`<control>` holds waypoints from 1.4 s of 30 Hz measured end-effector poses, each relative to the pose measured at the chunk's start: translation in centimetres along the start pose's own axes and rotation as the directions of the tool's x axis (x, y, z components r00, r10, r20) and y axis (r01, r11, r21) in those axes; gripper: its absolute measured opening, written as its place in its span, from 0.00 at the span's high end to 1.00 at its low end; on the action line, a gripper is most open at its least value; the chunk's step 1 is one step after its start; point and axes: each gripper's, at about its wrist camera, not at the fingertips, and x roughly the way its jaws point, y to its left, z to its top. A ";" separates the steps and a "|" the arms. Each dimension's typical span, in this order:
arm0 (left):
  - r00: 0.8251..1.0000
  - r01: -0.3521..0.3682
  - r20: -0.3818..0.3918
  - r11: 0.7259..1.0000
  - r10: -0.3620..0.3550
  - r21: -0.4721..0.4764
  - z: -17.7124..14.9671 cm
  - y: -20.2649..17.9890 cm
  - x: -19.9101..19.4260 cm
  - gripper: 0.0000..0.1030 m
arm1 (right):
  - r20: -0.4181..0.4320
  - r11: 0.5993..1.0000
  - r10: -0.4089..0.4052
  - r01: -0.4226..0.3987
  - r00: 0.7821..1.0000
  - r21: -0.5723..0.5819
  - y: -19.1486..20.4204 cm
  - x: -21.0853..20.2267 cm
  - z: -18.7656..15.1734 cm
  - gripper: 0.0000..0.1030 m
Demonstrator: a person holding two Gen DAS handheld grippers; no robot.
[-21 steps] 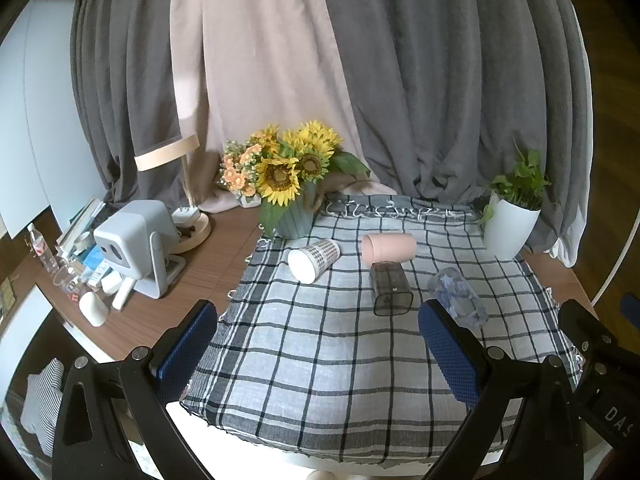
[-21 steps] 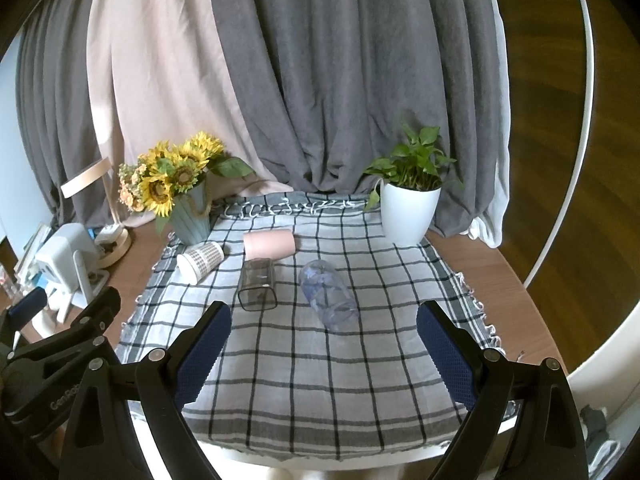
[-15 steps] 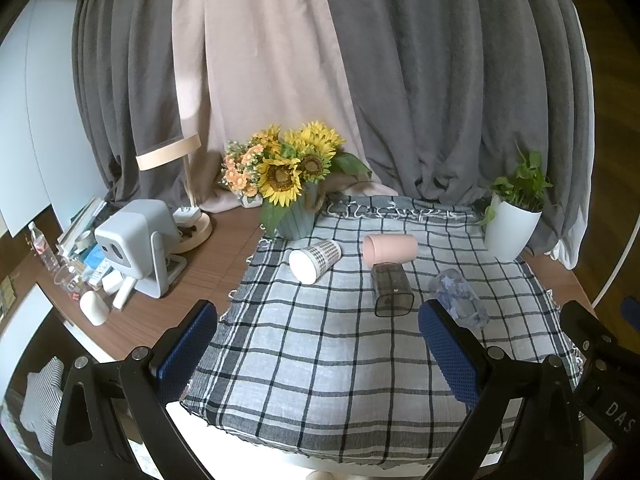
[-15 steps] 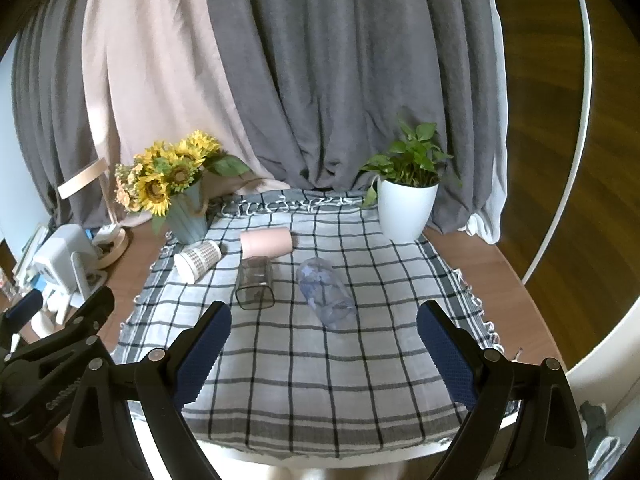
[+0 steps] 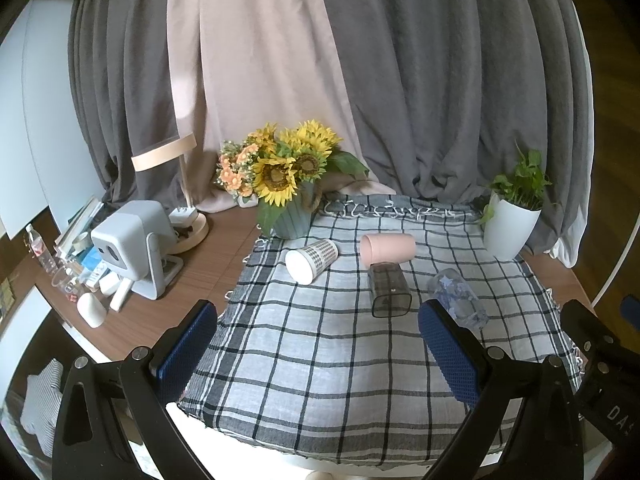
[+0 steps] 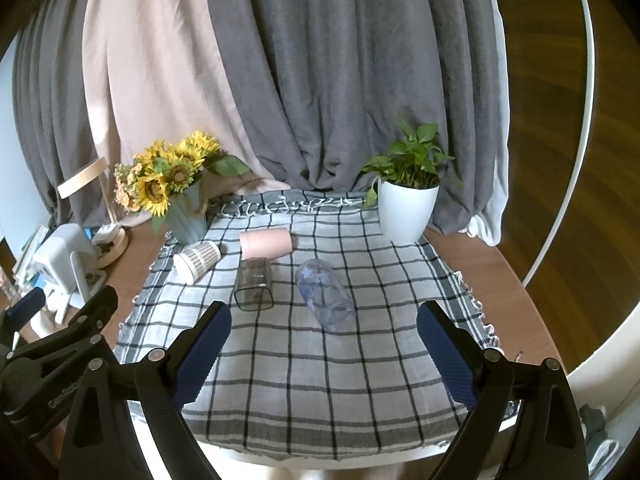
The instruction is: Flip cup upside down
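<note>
On the checked cloth (image 6: 304,364), four cups lie on their sides in a loose row across its far half. Furthest left is a white patterned cup (image 5: 311,260), its white end turned toward the cameras. Beside it to the right lies a pink cup (image 5: 387,250), and just in front of that, touching or nearly so, a smoky dark clear cup (image 6: 255,284) with its open mouth facing the cameras. Right of this one is a clear bluish cup (image 6: 325,297), angled toward the near right; from the left wrist view its lower end sits partly behind a blue pad, so whether it is printed or merely reflecting is hard to say.

Both claws hang above the near edge of the cloth, well apart from every cup. The left gripper (image 5: 318,352) has its jaws spread wide with nothing between them, and the right gripper (image 6: 324,354) is likewise spread wide and holding nothing.

Behind the cups, a sunflower bouquet (image 5: 280,172) stands in a ribbed blue-green vase at the far left corner of the cloth, and a potted plant (image 6: 406,200) in a white pot stands at the far right corner. Left of the cloth, on the wooden table (image 5: 216,248), sit a small white projector (image 5: 132,240) and a lamp (image 5: 168,156). Grey and beige curtains (image 6: 320,72) hang behind everything.
</note>
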 end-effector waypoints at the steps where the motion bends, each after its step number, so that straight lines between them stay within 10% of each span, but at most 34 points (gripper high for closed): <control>1: 1.000 0.000 -0.001 1.000 0.000 0.002 0.1 -0.1 0.1 0.00 | 0.000 1.000 -0.003 0.003 1.000 0.001 0.0 0.0 0.0 0.09; 23: 0.999 0.031 -0.042 0.999 -0.030 0.021 0.7 0.3 2.7 0.00 | -0.028 1.000 -0.018 0.019 0.999 0.013 0.7 1.8 0.4 0.08; 42: 0.972 0.125 -0.222 0.974 -0.082 0.190 3.1 4.6 17.4 0.01 | -0.237 0.991 -0.060 0.086 0.970 0.104 8.1 13.2 1.4 0.08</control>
